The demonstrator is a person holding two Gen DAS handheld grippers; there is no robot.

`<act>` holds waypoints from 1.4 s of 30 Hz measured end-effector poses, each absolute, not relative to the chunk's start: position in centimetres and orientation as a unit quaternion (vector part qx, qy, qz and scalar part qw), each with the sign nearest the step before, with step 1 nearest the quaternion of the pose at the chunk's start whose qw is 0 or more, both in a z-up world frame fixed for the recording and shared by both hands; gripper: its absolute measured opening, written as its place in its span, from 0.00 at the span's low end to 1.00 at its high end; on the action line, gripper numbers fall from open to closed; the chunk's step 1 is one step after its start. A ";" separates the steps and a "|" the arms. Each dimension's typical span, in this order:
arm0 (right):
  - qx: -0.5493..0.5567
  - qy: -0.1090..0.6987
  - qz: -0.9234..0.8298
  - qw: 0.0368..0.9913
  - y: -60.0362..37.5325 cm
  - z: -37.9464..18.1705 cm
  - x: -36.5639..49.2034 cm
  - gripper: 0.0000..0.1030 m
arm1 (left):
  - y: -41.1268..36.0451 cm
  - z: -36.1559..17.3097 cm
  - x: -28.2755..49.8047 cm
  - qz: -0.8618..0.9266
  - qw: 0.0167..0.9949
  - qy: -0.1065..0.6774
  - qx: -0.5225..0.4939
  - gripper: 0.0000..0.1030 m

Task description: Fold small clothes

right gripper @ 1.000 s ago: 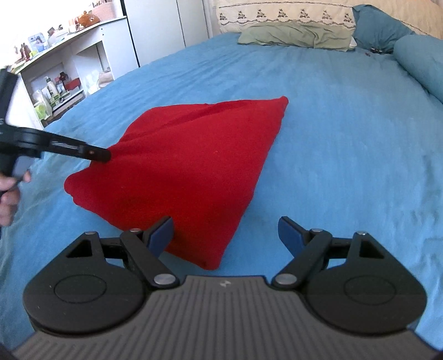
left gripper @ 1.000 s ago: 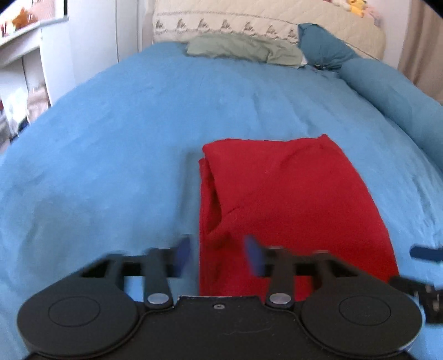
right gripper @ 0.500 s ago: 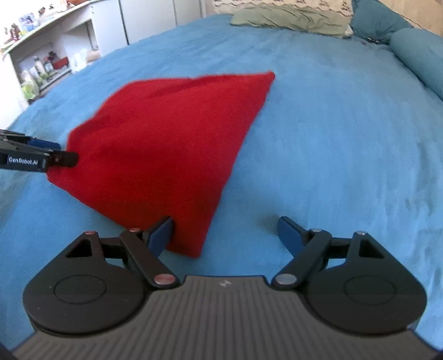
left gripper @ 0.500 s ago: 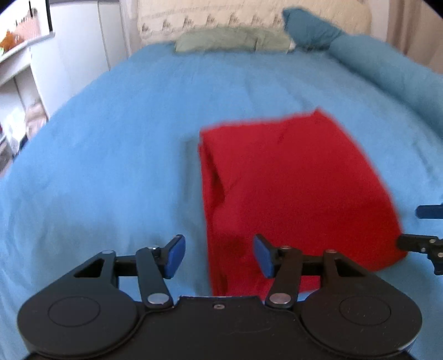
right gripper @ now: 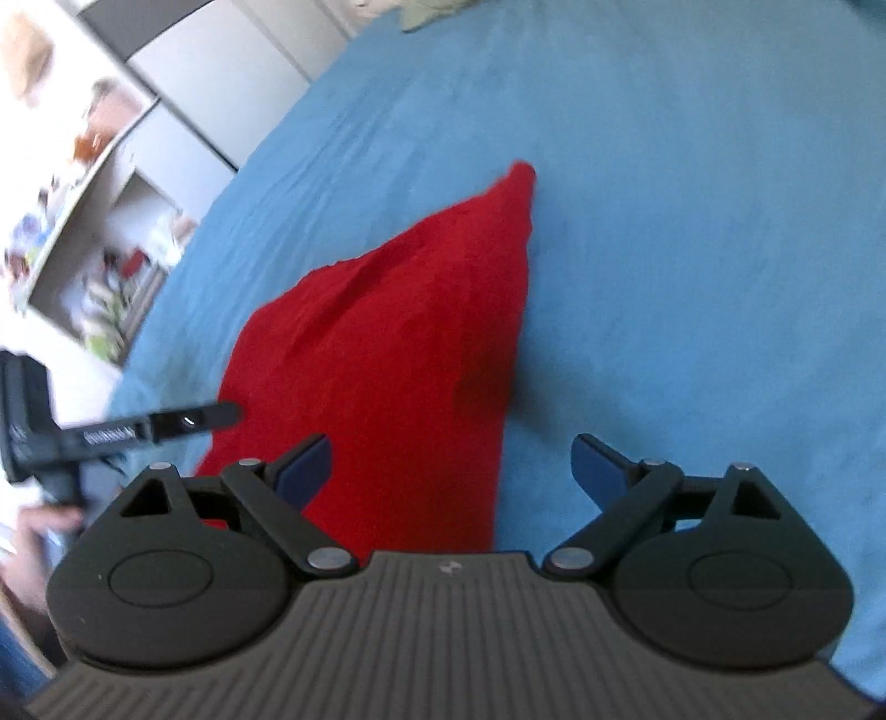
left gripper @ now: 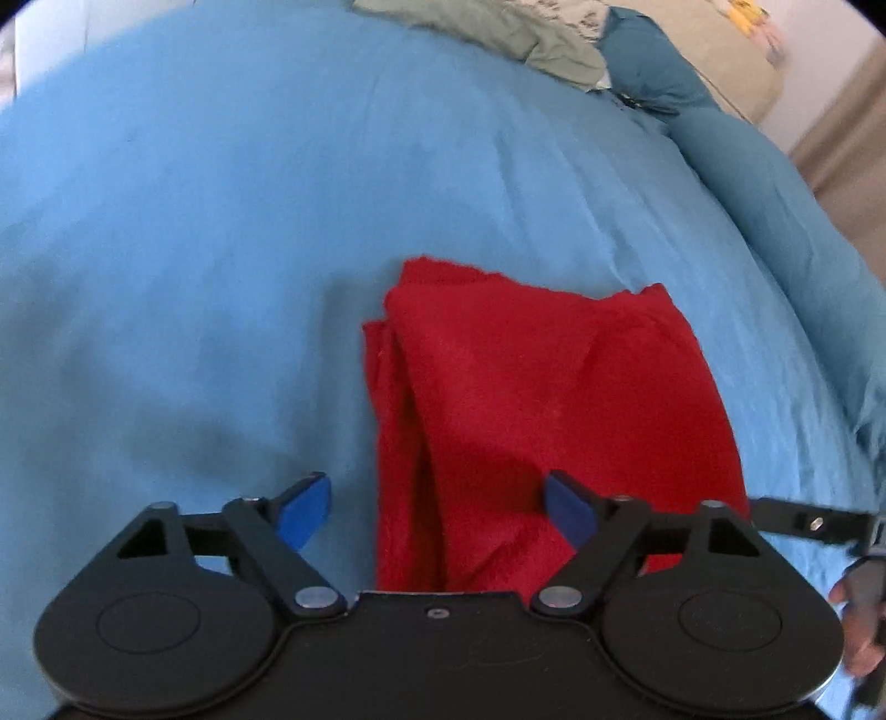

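Lying folded on the blue bed [left gripper: 221, 232], the red garment [left gripper: 531, 421] sits near the foot edge, its doubled layers showing along one side. Both tools hover low at that near edge with fingers spread, holding nothing: the left tool [left gripper: 437, 507] straddles the layered side, the right tool [right gripper: 451, 462] the opposite near corner, probably placed to pinch both corners together for another fold. Pillows [left gripper: 498, 27] lie at the head edge, well apart. Shelves [right gripper: 105, 232] stand beside the bed. Nothing blocks the cloth.
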State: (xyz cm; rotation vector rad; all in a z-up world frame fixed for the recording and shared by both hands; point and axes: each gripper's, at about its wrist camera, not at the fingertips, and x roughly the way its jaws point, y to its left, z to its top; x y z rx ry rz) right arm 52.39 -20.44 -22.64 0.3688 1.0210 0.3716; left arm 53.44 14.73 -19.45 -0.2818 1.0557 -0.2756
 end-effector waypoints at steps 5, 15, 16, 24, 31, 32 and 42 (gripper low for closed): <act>0.193 0.480 0.171 0.839 -19.6 -24.9 53.3 0.98 | 14.8 -20.4 53.8 -0.136 0.847 0.493 -0.146 0.81; 0.171 0.462 0.177 0.852 -17.2 -24.2 53.9 0.37 | 12.3 -17.8 52.9 -0.137 0.854 0.486 -0.124 0.23; 0.173 0.457 0.176 0.854 -17.2 -23.6 53.6 0.36 | 11.8 -17.1 52.4 -0.135 0.859 0.479 -0.116 0.23; 0.158 0.434 0.208 0.862 -19.2 -17.0 48.2 0.35 | 7.0 -11.2 44.9 -0.176 0.869 0.456 -0.077 0.22; 0.161 0.432 0.217 0.861 -24.4 -13.6 39.7 0.35 | 2.0 -11.1 37.5 -0.182 0.871 0.454 -0.044 0.22; 0.160 0.433 0.215 0.860 -24.9 -13.7 38.7 0.35 | 1.4 -11.8 36.9 -0.182 0.869 0.458 -0.038 0.22; 0.135 0.466 0.156 0.860 -28.1 -21.1 34.1 0.35 | -1.3 -17.3 34.8 -0.156 0.864 0.479 -0.005 0.23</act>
